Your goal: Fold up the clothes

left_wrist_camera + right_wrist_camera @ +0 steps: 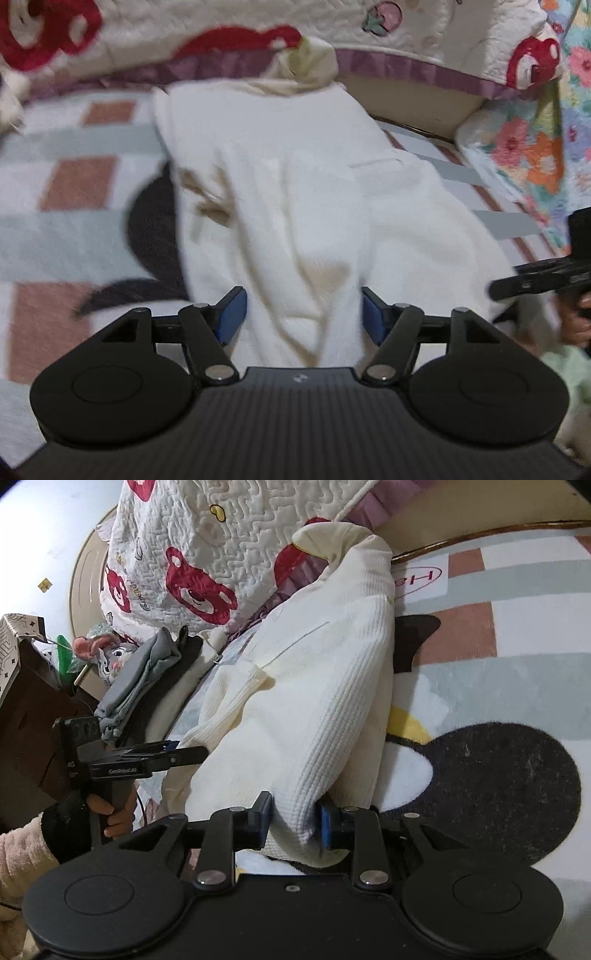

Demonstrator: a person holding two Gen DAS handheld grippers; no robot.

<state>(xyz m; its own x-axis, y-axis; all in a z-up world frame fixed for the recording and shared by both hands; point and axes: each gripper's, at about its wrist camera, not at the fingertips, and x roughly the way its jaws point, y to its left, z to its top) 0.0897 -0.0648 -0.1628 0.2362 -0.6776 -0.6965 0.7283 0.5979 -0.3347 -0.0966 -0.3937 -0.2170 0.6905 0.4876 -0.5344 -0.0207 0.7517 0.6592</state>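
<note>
— Left gripper [301, 314]?
— Jaws apart, over the white garment [295, 177], not pinching it.
— Right gripper [293, 821]?
— Clamped on a garment fold.
— Garment's place?
— On the checked blanket [517, 679], beside the quilt [207, 535].

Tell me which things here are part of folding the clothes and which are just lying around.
Part of the job: white garment; right gripper clamped on its fold; left gripper open over it.

Lying about: bear quilt; grey clothes; plush toy; patterned blanket.
</note>
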